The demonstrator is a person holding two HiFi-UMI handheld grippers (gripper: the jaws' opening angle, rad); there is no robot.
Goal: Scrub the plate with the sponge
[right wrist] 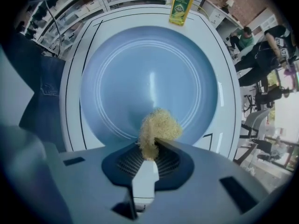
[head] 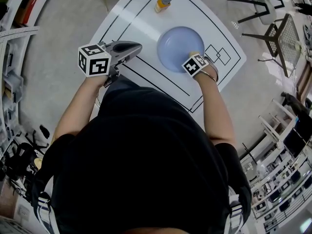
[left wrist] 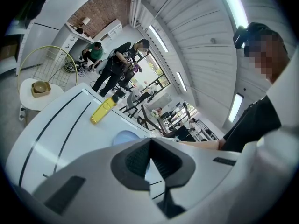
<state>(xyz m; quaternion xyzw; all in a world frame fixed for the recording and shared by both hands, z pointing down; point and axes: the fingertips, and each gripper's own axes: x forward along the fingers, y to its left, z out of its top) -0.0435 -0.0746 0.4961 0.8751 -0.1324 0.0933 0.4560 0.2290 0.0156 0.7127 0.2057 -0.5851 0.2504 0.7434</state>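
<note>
Bottom of head view: black shirt (head: 146, 169), both forearms reaching up-frame toward a white table (head: 141, 13) marked with black lines.

Left of centre in head view: left gripper (head: 134, 48), marker cube toward the lower left, tips pointing right over the table's edge. Fingers (left wrist: 135, 160) pressed together, nothing between them. Apart from the plate, off to its left.

Right of centre in head view: right gripper (right wrist: 153, 147), fingers narrow, clamped on a yellowish fuzzy sponge (right wrist: 159, 125). Sponge tuft sticking out past the tips, low centre in right gripper view, over the near inner slope of the blue plate (right wrist: 140, 64). Actual contact with the plate not clear.

Plate upright on the table, inside the outer drawn rectangle, filling most of right gripper view; gripper at its lower-right rim in head view. Small drawn squares just right of the plate.

Beyond the plate: yellow bottle (right wrist: 182, 3) with dark cap, standing near the table's far edge, top centre in both head and right gripper views, well apart from the plate.

Farther out: black chairs (head: 278, 33) at upper right of head view; several people (left wrist: 117, 66) standing at upper left of left gripper view; shelving along frame edges.
</note>
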